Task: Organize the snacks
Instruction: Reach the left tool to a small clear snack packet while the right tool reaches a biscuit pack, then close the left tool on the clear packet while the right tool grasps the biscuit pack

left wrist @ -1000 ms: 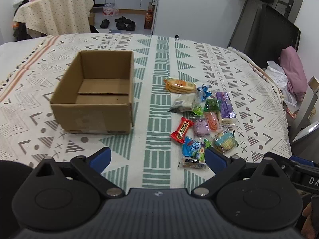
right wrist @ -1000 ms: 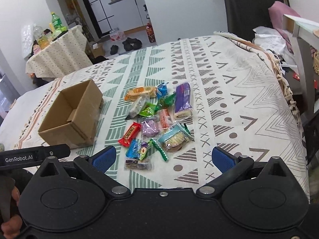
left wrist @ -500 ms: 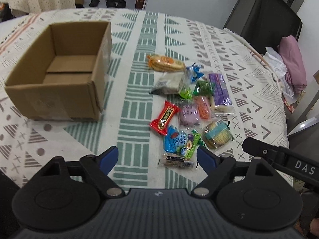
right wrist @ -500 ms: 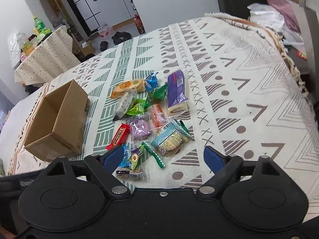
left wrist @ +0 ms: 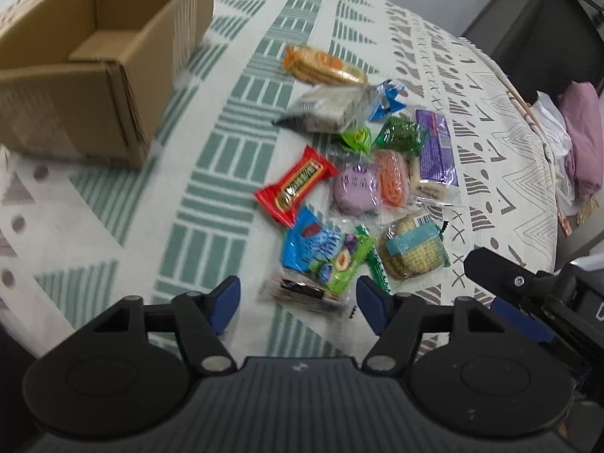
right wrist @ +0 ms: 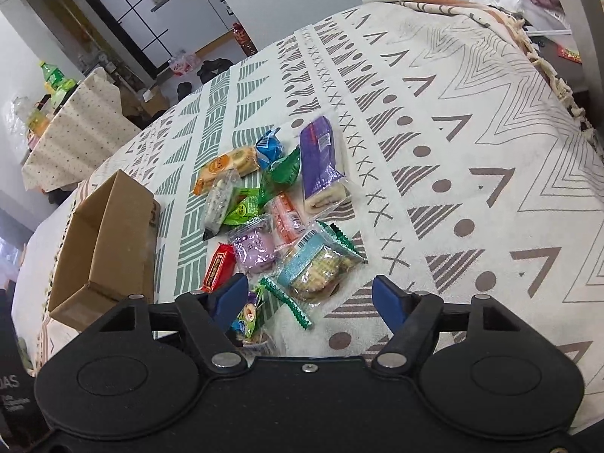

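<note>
Several wrapped snacks lie in a loose pile on the patterned cloth: a red bar [left wrist: 296, 185], a purple cake [left wrist: 356, 188], a blue packet [left wrist: 310, 244], a cracker pack [left wrist: 413, 252] and a long purple roll [left wrist: 436, 151]. An empty open cardboard box [left wrist: 94, 60] stands to their left. My left gripper [left wrist: 298, 300] is open just above a clear packet [left wrist: 302, 294] at the pile's near edge. My right gripper [right wrist: 311, 296] is open over the cracker pack [right wrist: 319, 268]; the box [right wrist: 104, 241] shows at left.
The cloth-covered table [right wrist: 472, 151] drops off at its fringed right edge [right wrist: 558, 87]. A dark chair [left wrist: 547, 37] and pink clothes [left wrist: 583, 143] are beyond it. A second table with bottles [right wrist: 56, 87] stands far back left.
Both grippers have moved forward and down toward the snack pile, which now fills more of each view. The jaws have stayed open. Nothing has been picked up.
</note>
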